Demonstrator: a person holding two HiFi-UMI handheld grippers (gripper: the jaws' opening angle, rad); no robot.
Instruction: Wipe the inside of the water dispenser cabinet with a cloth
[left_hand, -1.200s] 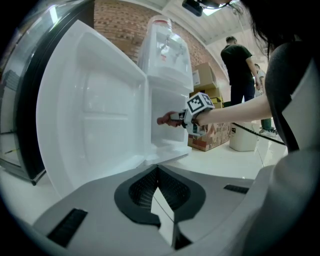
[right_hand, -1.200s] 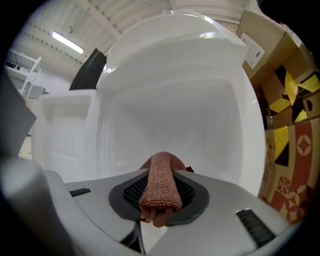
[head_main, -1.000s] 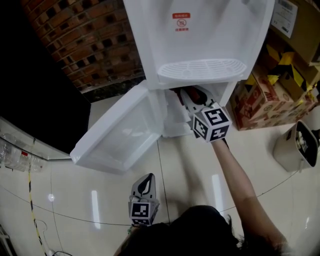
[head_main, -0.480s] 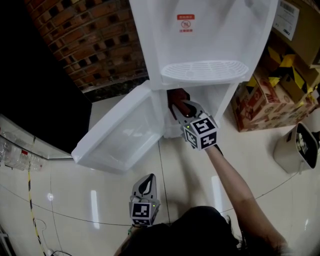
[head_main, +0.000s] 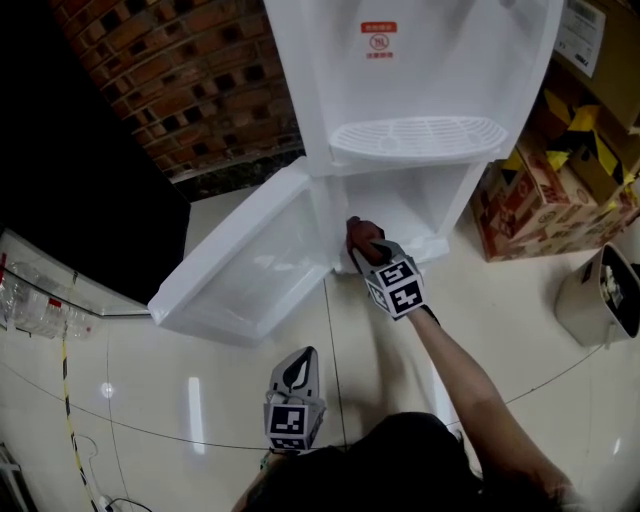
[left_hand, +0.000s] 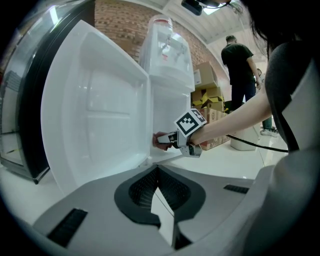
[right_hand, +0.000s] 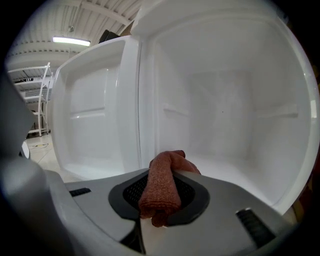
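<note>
- Holding a rust-red knitted cloth (right_hand: 162, 187) pinched tight between its jaws, our right gripper (head_main: 366, 250) sits at the front lower-left corner of the white plastic water dispenser cabinet (right_hand: 225, 110).
- We see the cloth's bunched end at the cabinet's threshold, but we cannot tell whether it touches the plastic.
- The white moulded door (head_main: 240, 262) stands wide open to the cabinet's left.
- Our left gripper (left_hand: 159, 192) hangs well back from the cabinet over the glossy pale tiled floor (head_main: 160, 400), with its jaws pressed together and nothing between them.
- Printed cardboard boxes (head_main: 530, 190) stand just right of the cabinet.
</note>
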